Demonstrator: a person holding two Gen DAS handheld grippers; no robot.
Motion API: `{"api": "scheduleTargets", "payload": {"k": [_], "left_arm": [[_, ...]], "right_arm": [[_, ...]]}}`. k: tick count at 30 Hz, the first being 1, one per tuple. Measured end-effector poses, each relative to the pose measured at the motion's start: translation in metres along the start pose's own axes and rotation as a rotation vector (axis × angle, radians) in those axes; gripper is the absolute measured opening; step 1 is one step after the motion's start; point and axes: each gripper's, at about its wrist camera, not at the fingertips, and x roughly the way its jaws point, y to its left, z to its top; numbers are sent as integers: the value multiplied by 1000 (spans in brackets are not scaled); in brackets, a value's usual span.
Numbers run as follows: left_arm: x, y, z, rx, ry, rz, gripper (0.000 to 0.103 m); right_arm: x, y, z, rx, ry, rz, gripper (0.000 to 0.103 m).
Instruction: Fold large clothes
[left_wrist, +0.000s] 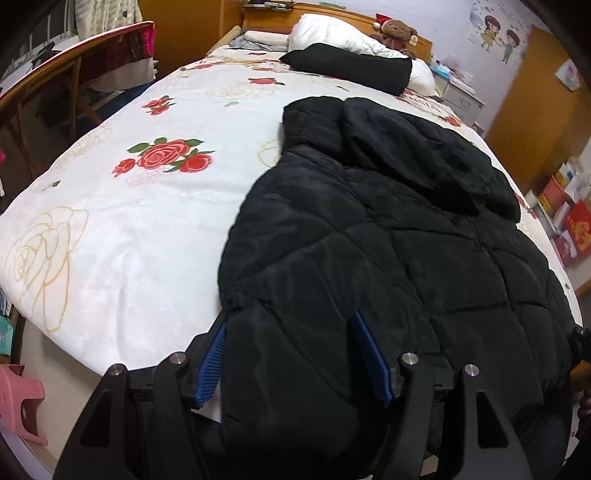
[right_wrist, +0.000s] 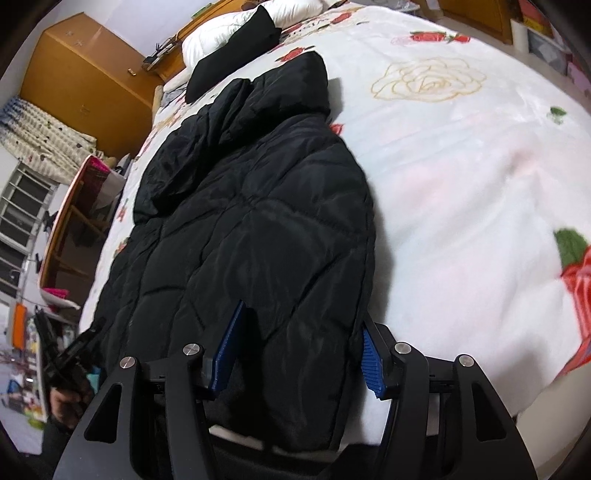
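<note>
On the bed: we have the black padded coat (left_wrist: 388, 240) spread lengthwise over the bed (left_wrist: 129, 240), hood toward the pillows and hem at the near edge, right under both claws.

Left claw: our left claw (left_wrist: 291, 354) straddles the hem's left corner – one blue ribbed pad at the outer edge, the other sunk into the quilting. The jaws stand fairly wide, and we cannot tell whether the pads truly pinch the cloth or only bracket it.

Right claw: our right claw (right_wrist: 303, 350) mirrors it at the other hem corner, the bulge of fabric sitting between its pads (right_wrist: 373, 360); grip likewise unclear.

Why placed so: two corners taken at once – we judge this sets up lifting the hem and carrying it toward the collar for a fold across the middle.

Coat material: puffy, diamond-stitched shell with a faint sheen; thick and springy, so likely to push back against a crease and slide on itself.

Hood: it lies crumpled flat over the upper back (right_wrist: 236, 122).

Bed cover: soft, fuzzy white blanket printed with red and outlined roses, giving the coat some drag.

Beyond: a folded black garment (left_wrist: 351, 70) rests against the white pillow (left_wrist: 332, 33), well apart from our work.
</note>
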Motion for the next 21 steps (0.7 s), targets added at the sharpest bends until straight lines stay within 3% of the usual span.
{"api": "scheduleTargets", "payload": {"k": [4,6,8,9,10,12,16,21], "left_arm": [[7,5,-1,-30,34,1,64],[7,6,-2,-45,37,-4,54],[4,5,-2,-38,28,-6,42],[2,3,-1,-29,22,-7,33],[0,1,-1,-18,16,-8,30],[-5,-1,2,-15,6,-12,21],[-27,8,13,-70,-58,-53,17],[-41,17,23,-102,-103,-82,16]], "right_arm": [[3,3,-3,-17,19,-4,58],[3,5,-2,-13,28,-2,55],[2,7,-2,-17,34,-2,34],[1,6,-1,-10,34,1,30],[0,5,-1,3,31,20,23],[-4,5,1,13,19,37,18],[-25,12,6,1,-53,71,11],[-35,14,12,8,-95,89,11]]}}
